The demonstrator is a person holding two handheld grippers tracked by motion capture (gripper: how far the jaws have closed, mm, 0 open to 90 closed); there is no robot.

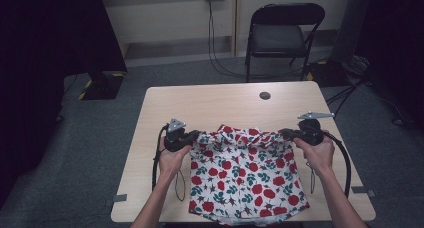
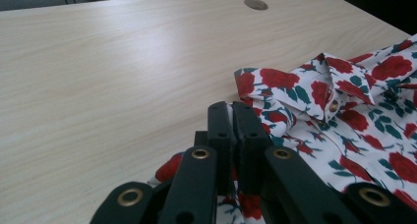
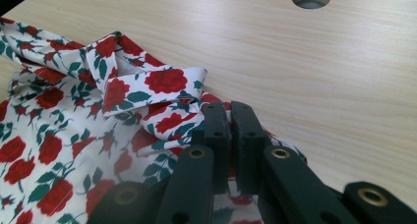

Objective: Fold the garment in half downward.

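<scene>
1. Both grippers, left gripper [image 1: 192, 136] and right gripper [image 1: 286, 133], clamp the floral shirt [image 1: 245, 173] at its shoulders.
2. The shirt lies flat on the table [image 1: 210, 103], near the front edge.
3. Light, limp, prone to sagging; shoulder seams look the best hold.

Both forearms reached in from the near edge, roughly parallel and spread apart. The left gripper [image 1: 194, 136] pointed inward to the right, its jaws pressed together. The right gripper [image 1: 284, 133] pointed inward to the left, its jaws likewise clamped.
</scene>
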